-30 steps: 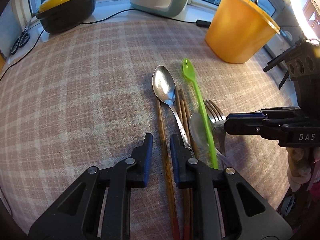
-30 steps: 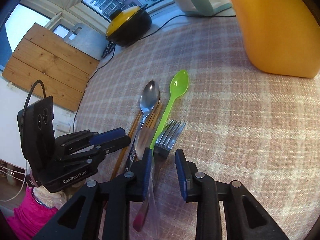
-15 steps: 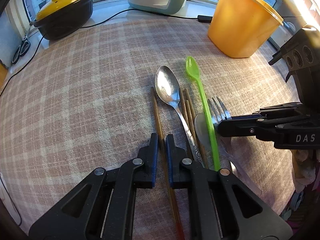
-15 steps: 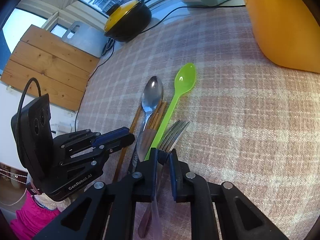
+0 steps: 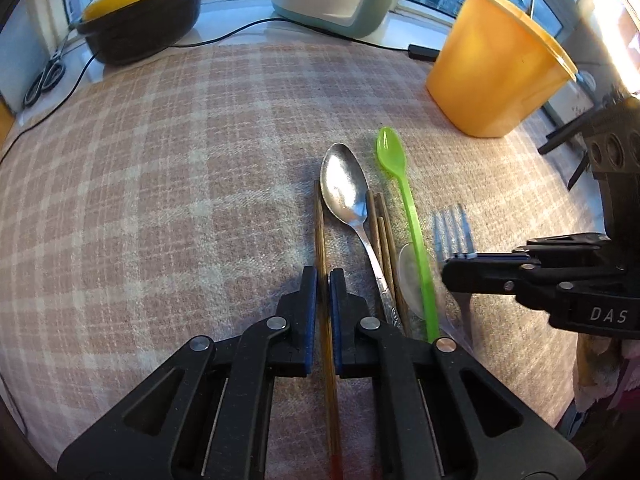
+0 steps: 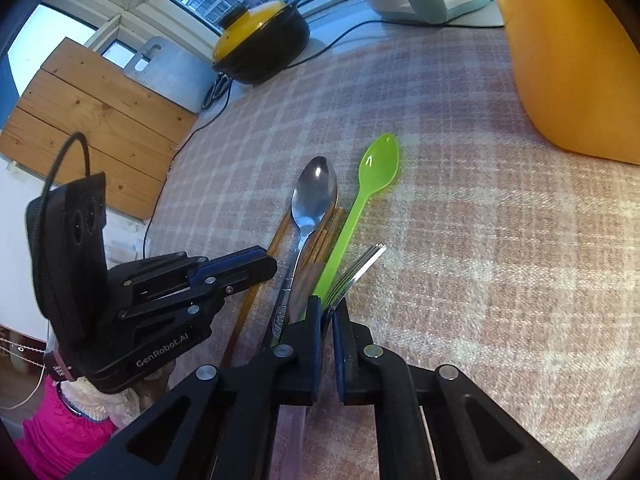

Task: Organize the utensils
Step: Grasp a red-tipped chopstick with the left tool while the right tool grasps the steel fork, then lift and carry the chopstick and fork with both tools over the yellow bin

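Left gripper [image 5: 323,276]: jaws clamped on a single wooden chopstick [image 5: 319,224], the outermost of the cluster on the left. The stick runs straight through the jaw gap and on ahead, its long axis in line with the gripper's pointing direction; its far tip ends level with the bowl of the metal spoon [image 5: 345,188], just to the right of it. Right gripper [image 6: 326,308]: jaws clenched on the neck of the metal fork [image 6: 354,270], whose tines project ahead and slightly rightward and appear lifted off the plaid tablecloth [image 6: 460,240]; contact with the cloth cannot be confirmed. Immediately left of the right gripper lie, side by side and roughly parallel, the green plastic spoon [image 6: 370,184], a bundle of further chopsticks [image 6: 324,236] and the metal spoon, with a clear plastic spoon [image 5: 410,276] partly beneath the green one. All long axes point away from both grippers. Farthest ahead, and right of the right gripper, stands the orange tub [image 5: 496,80], well apart from the cluster. Judgement: the tub is the likely destination, and the right hand is the nearer to it; the fork would travel forward and rightward, tines leading. The chopstick has to pass over the whole cluster to reach the same place, so a lift clear of its neighbours comes first. Risk noted: the neighbouring spoons lie close against both grips and may be dragged.
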Demonstrator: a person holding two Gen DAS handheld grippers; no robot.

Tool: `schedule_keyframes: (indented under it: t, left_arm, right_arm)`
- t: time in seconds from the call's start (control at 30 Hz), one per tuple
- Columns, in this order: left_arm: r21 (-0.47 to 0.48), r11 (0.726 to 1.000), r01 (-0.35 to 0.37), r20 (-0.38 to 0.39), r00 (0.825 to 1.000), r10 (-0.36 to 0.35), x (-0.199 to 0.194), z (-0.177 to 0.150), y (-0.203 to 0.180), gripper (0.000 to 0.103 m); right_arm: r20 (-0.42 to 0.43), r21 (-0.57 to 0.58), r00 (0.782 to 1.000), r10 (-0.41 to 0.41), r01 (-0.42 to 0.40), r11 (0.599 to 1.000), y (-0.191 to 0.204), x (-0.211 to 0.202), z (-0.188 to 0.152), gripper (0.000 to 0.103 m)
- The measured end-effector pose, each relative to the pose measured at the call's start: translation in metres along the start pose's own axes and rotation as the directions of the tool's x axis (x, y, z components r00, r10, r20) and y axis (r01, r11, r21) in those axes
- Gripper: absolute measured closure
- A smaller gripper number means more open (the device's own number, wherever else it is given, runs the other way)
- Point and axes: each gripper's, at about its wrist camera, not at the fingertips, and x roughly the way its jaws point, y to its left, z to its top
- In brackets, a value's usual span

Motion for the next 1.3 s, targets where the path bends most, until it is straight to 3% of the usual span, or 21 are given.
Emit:
schedule_keyframes:
  t: [0.7, 1.3]
  left_arm:
    - [-0.091, 0.994, 0.058, 0.149, 0.988, -0.044, -0.062, -0.018, 0.016, 0.099]
    - [-0.053, 0.994, 0.093, 0.29, 0.954, -0.074, -0.125, -0.027, 0.001, 0.1]
  right_arm:
    - [0.136, -0.063, 0.989, -0.063, 0.072, 0.995, 0.014, -0.062, -0.011, 0.102]
    - [0.293, -0.155, 0.945, -0.148, 0.199, 0.968, 0.038, -0.13, -0.034, 0.103]
